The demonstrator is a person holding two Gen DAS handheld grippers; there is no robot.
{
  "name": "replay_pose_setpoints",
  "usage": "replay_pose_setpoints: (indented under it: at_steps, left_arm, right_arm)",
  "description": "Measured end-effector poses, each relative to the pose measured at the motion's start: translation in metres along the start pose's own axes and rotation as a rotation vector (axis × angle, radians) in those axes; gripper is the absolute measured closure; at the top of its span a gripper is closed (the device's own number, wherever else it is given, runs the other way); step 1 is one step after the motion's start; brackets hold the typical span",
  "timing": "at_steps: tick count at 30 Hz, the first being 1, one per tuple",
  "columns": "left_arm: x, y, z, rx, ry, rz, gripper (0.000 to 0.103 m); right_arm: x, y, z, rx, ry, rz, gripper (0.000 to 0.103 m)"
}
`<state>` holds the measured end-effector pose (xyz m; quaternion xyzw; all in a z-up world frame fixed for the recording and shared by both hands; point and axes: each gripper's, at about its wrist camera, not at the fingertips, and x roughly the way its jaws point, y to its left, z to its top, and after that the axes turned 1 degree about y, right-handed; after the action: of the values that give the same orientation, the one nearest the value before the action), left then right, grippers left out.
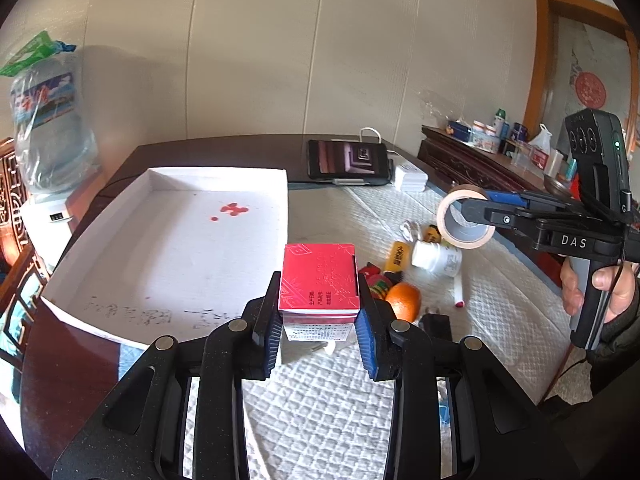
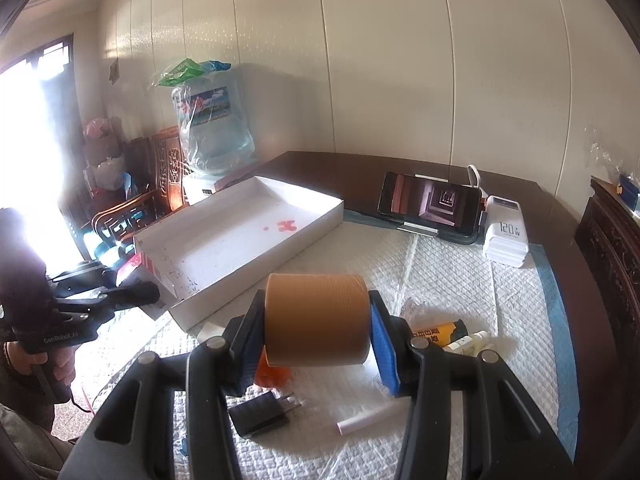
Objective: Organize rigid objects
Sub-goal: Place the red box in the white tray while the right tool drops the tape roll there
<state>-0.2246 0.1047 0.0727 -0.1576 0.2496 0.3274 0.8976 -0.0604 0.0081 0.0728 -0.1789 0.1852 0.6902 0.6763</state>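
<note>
My left gripper (image 1: 318,316) is shut on a red and white box (image 1: 318,284) and holds it above the quilted mat, just right of the white cardboard tray (image 1: 160,240). My right gripper (image 2: 316,332) is shut on a tan tape roll (image 2: 316,318), held above the mat; the roll also shows in the left wrist view (image 1: 466,216). The tray (image 2: 224,248) lies to the left in the right wrist view, empty apart from red stains. The left gripper (image 2: 132,294) shows at the tray's near corner.
Loose items lie on the mat: an orange (image 1: 405,300), a white pill bottle (image 1: 438,258), a yellow tube (image 2: 438,332), a black plug adapter (image 2: 262,412), a pink-capped pen (image 2: 360,422). A phone (image 2: 430,204) and power bank (image 2: 505,236) stand at the back. A water dispenser (image 2: 212,136) stands left.
</note>
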Motion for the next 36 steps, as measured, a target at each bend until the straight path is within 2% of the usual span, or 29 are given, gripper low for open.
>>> replay_pose_setpoints:
  at_steps: [11, 17, 25, 36]
  left_arm:
    - [-0.005, 0.013, -0.002, -0.04, -0.013, 0.033, 0.071]
    - [-0.011, 0.028, 0.0, -0.088, -0.03, 0.085, 0.071]
    - [-0.036, 0.058, 0.007, -0.188, -0.092, 0.151, 0.071]
    - [-0.064, 0.083, 0.027, -0.248, -0.166, 0.205, 0.071]
  right_arm:
    - [0.004, 0.001, 0.002, 0.01, 0.008, 0.0, 0.055]
    - [0.007, 0.002, 0.008, 0.017, 0.005, 0.007, 0.055]
    - [0.012, 0.025, 0.044, -0.013, -0.039, 0.07, 0.055]
    - [0.043, 0.063, 0.089, -0.069, -0.026, 0.177, 0.055]
